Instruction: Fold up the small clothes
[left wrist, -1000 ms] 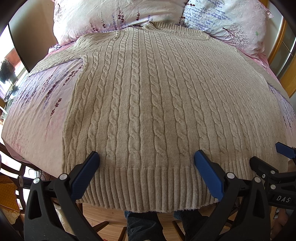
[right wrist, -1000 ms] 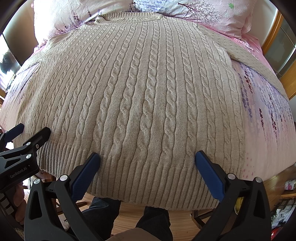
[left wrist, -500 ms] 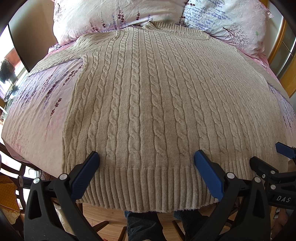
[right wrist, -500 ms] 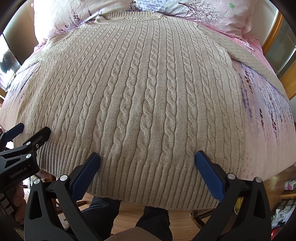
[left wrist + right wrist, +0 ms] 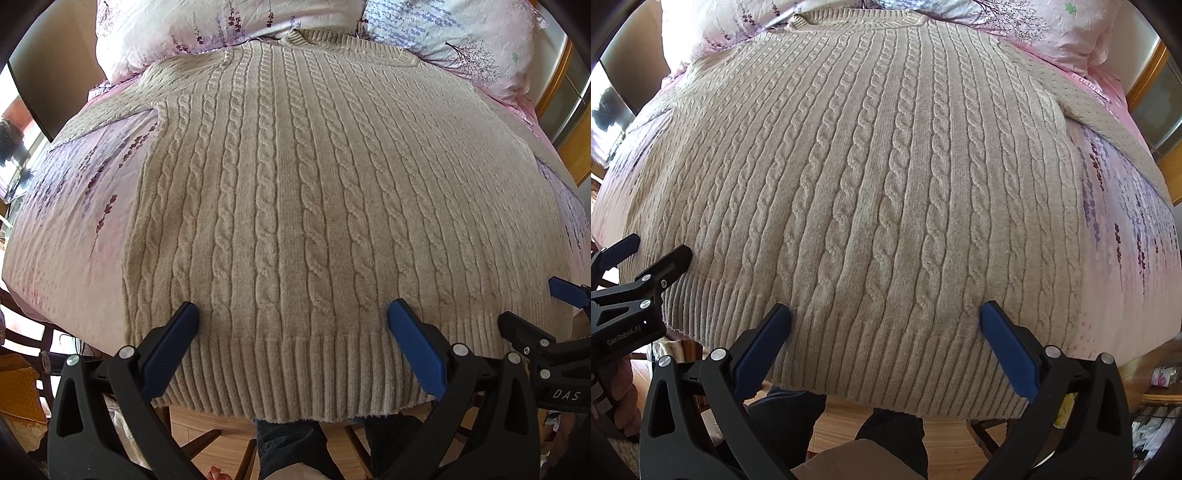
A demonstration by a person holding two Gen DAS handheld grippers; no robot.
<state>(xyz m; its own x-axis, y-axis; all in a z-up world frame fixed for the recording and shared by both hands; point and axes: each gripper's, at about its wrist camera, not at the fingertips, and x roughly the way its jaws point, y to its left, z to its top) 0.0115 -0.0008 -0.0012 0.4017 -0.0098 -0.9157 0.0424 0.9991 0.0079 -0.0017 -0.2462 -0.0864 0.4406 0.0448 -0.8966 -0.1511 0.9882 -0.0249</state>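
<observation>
Nearest, the left gripper [image 5: 290, 314] and right gripper [image 5: 884, 314] hover with jaws spread wide over the ribbed hem [image 5: 295, 369], side by side. The sweater [image 5: 295, 184] lies flat on the floral sheet [image 5: 74, 221], collar toward the pillows [image 5: 221, 26].

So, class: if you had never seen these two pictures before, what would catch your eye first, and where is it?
A big beige cable-knit sweater fills the middle of both views, spread flat on a pink floral bedsheet with its collar toward the pillows at the top. At the bottom, the left claw and the right claw sit open over the ribbed hem, blue-padded fingers wide apart.
</observation>
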